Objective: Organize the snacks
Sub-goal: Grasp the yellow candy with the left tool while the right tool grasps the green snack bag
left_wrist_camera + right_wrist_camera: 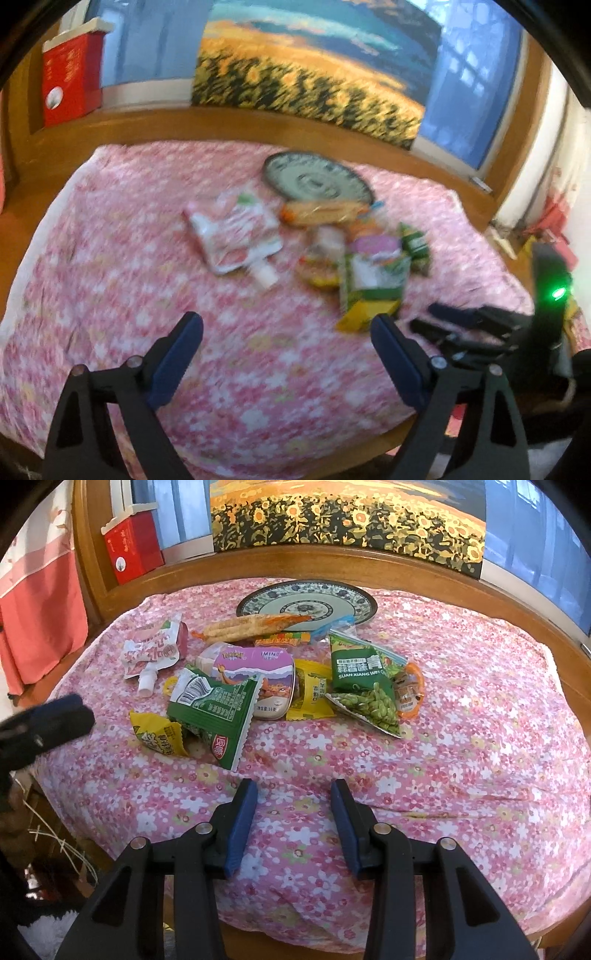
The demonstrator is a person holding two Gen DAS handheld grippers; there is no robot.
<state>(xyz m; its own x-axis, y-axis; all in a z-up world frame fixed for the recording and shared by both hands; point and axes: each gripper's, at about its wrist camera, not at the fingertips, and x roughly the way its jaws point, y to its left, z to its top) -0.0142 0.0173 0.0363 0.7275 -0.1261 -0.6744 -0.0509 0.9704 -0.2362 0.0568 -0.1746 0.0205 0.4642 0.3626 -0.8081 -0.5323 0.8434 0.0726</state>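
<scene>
Several snacks lie in a loose pile on the pink floral tablecloth (461, 720): a white-pink spout pouch (151, 653), a long cracker pack (255, 626), a purple mint tin (258, 679), a green triangular bag (214, 716), a yellow packet (159, 736) and a green pea bag (365, 686). A patterned plate (306, 605) stands empty behind them. My right gripper (293, 794) is open and empty, low over the cloth in front of the pile. My left gripper (286, 328) is open and empty, nearer than the pouch (236, 232); its view is blurred.
A red box (129, 550) stands on the wooden ledge at the back left. A sunflower painting (347, 520) leans against the window behind the table. A red curtain (33, 602) hangs at the left. The wooden table rim (406, 561) rings the cloth.
</scene>
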